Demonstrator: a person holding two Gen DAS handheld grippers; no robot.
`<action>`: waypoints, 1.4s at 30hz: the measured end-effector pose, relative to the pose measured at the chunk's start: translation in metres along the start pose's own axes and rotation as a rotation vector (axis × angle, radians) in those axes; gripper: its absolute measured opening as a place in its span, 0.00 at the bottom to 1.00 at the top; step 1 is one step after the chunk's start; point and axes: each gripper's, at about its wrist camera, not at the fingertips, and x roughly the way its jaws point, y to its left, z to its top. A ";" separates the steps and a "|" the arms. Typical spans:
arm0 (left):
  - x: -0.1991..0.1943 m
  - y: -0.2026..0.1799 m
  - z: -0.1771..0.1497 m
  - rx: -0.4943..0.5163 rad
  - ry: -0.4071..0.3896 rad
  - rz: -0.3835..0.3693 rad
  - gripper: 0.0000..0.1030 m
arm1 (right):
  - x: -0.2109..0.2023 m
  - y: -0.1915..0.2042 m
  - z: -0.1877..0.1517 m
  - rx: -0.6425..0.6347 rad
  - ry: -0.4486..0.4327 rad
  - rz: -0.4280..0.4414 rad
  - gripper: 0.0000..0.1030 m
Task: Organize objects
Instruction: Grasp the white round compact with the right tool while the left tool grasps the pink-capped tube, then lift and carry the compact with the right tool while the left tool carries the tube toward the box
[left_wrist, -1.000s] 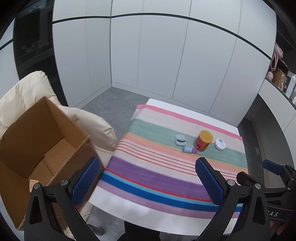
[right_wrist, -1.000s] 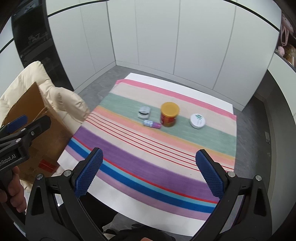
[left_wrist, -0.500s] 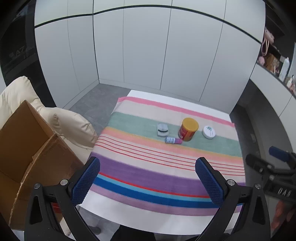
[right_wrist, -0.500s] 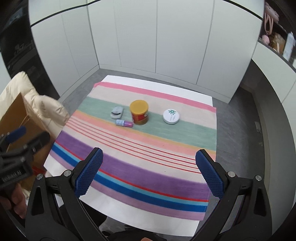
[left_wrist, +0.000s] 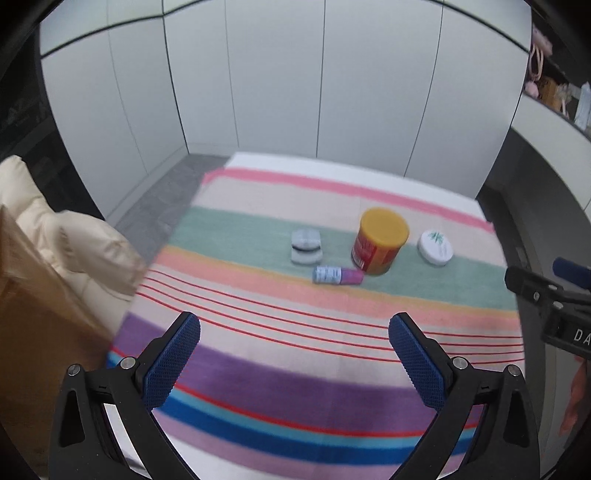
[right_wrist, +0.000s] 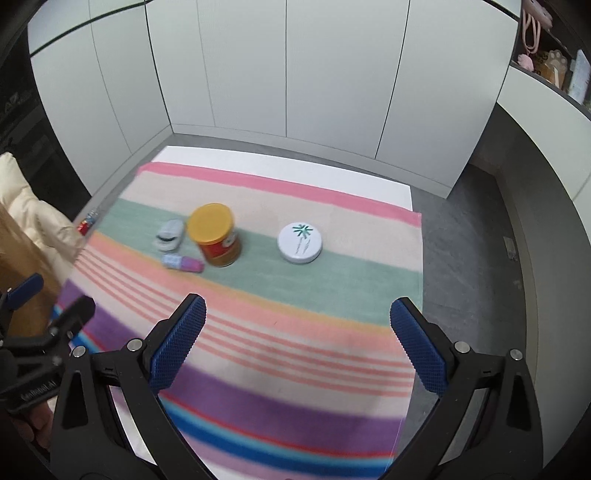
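On the striped tablecloth (left_wrist: 295, 354) (right_wrist: 295, 354) stand a red can with a yellow lid (left_wrist: 380, 246) (right_wrist: 216, 234), a flat white round tin (left_wrist: 435, 246) (right_wrist: 299, 242), a small grey case (left_wrist: 306, 245) (right_wrist: 169, 234) and a small bottle with a pink cap lying on its side (left_wrist: 337, 275) (right_wrist: 183, 263). My left gripper (left_wrist: 293, 354) is open and empty above the near stripes. My right gripper (right_wrist: 297, 341) is open and empty, also above the near stripes. Each shows at the edge of the other's view.
A brown cardboard box (left_wrist: 33, 332) stands at the left, beside a cream padded chair (left_wrist: 74, 240) (right_wrist: 33, 214). White cupboard doors (right_wrist: 295, 81) stand behind the table. A grey counter and a shelf with trinkets (right_wrist: 546, 59) are at the right. A small red item (right_wrist: 86, 223) lies at the cloth's left edge.
Both grippers have moved forward and to the right; the objects look nearer. The box has slid toward the left edge of both views. Both stay open.
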 end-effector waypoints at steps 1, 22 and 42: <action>0.007 -0.002 0.000 -0.001 0.004 -0.002 0.99 | 0.010 -0.001 0.000 -0.007 0.001 -0.005 0.99; 0.131 -0.043 0.012 0.041 0.055 -0.013 0.75 | 0.166 -0.012 0.012 -0.025 0.067 0.023 0.93; 0.080 -0.034 0.023 0.037 0.037 -0.049 0.57 | 0.147 -0.002 0.016 -0.008 0.075 0.050 0.58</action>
